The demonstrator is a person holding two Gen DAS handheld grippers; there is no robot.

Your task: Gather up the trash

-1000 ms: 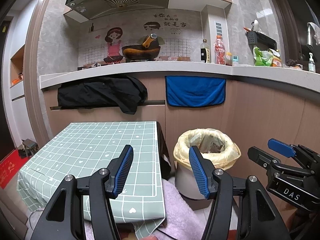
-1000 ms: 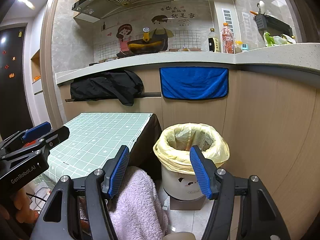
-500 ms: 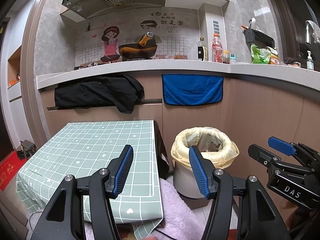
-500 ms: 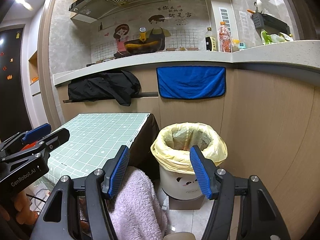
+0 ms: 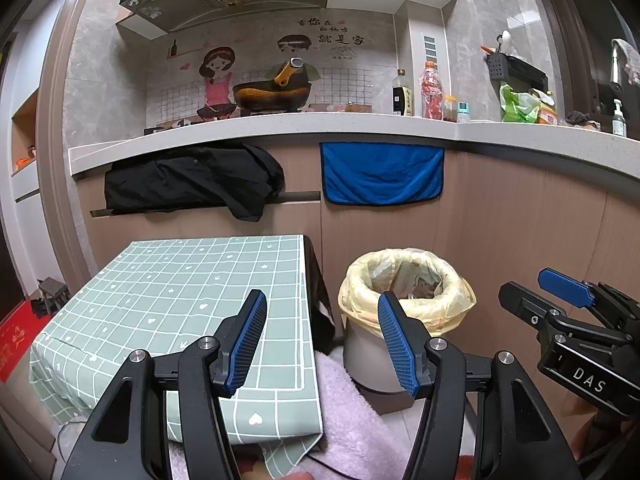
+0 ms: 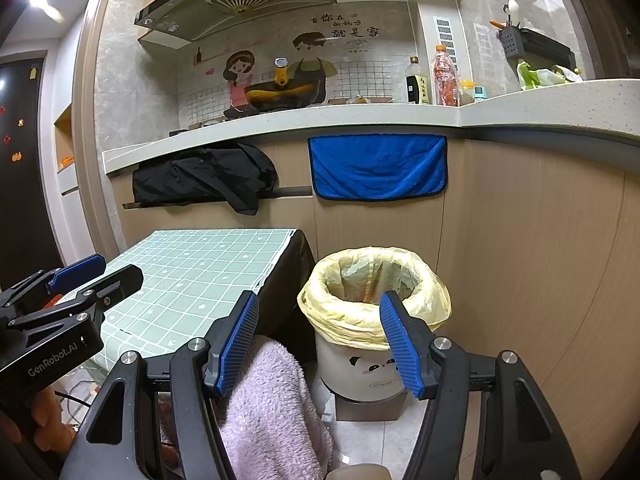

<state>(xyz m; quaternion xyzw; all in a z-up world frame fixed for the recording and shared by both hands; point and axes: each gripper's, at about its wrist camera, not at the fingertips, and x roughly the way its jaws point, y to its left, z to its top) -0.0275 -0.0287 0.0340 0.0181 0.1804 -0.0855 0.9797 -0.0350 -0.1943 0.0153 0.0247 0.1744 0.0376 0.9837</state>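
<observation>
Yellow plastic lined the trash bin (image 6: 374, 304), which stood on the floor against the wooden cabinet front, just beside the low table with the green checked tablecloth (image 5: 192, 300). Both tools were empty: the left gripper (image 5: 322, 344) had its 2 blue pads spread wide with nothing between them, and the right gripper (image 6: 318, 344) stood equally wide, holding nothing. No loose trash could be made out on the tablecloth or on the visible floor, so the likeliest slip was a search that missed small scraps hidden below the frame or behind the fluffy pink cloth (image 6: 272, 408) in the foreground. That cloth hung close under the right gripper, and closing there could snag it instead of litter. The liner's folded rim looked loose, so a pad catching it could drag the bag off the bin or tip the light container. From the right gripper the bin lay ahead and below, its near rim showing behind the right-hand pad; from the left gripper it lay ahead and to the right, apart from both pads.
</observation>
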